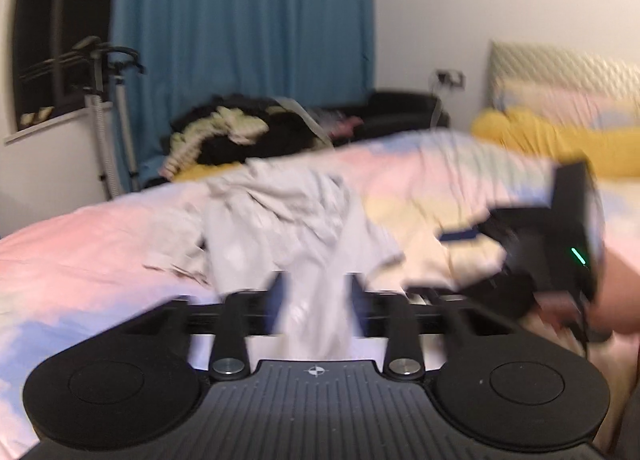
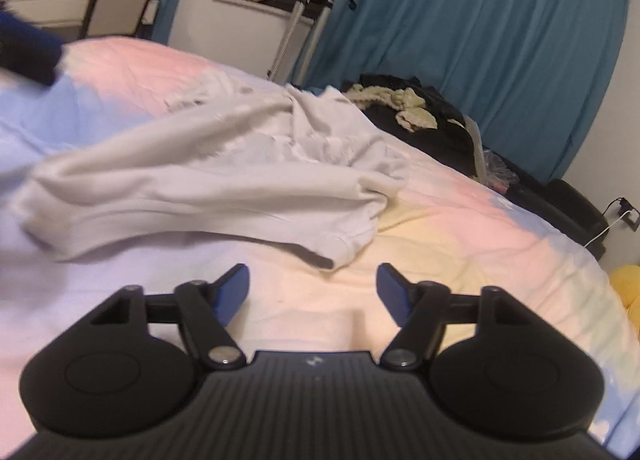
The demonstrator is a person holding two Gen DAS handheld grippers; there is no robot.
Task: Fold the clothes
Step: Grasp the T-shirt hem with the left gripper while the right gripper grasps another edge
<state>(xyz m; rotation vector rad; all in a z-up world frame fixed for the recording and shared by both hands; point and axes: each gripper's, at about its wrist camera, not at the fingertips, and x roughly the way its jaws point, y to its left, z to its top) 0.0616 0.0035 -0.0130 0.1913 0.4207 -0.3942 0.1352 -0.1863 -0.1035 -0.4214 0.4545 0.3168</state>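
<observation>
Sweatshirt (image 2: 208, 179), pale grey, crumpled on pastel bed (image 2: 460, 227). Left hand-held gripper (image 1: 316, 306): jaws parted, grey cloth between its blurred pads, grip unclear. Right hand-held gripper (image 2: 314, 296): jaws apart, empty, near sweatshirt cuff.

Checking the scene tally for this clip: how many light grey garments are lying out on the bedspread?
1: a crumpled light grey garment across the middle of the pastel bedspread. The dark clothes pile beside the bed may hide others.
</observation>
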